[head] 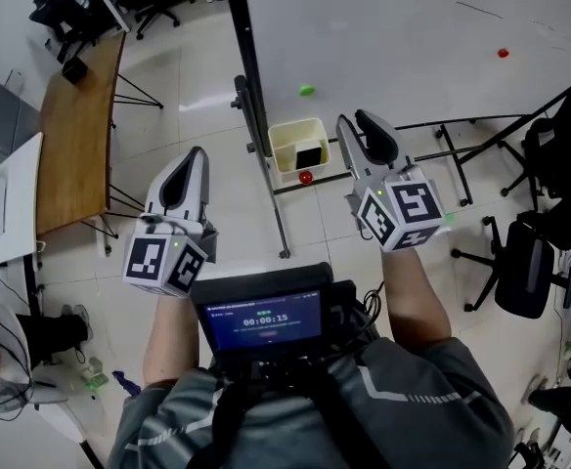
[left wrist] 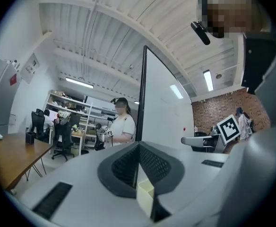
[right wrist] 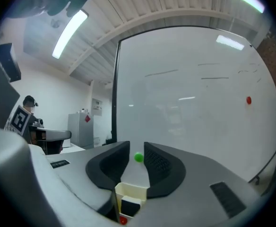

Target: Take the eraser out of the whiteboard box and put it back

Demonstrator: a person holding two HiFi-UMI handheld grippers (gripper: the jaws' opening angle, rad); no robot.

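A cream whiteboard box (head: pixel 287 135) hangs at the whiteboard's lower edge, and the black eraser (head: pixel 308 154) stands inside it. The right gripper view shows the same box (right wrist: pixel 131 189) with the eraser (right wrist: pixel 130 206) low between the jaws. My right gripper (head: pixel 357 118) is held just right of the box and apart from it. Its jaws stand open with a narrow gap and nothing between them (right wrist: pixel 136 144). My left gripper (head: pixel 193 154) hovers left of the board's frame, and its jaws (left wrist: pixel 139 144) are shut and empty.
The whiteboard (head: pixel 393 27) carries a green magnet (head: pixel 307 90) and a red magnet (head: pixel 503 53); another red magnet (head: pixel 306 177) sits under the box. A wooden desk (head: pixel 75 135) stands at left, office chairs (head: pixel 525 262) at right. A person (left wrist: pixel 123 124) stands beyond the board.
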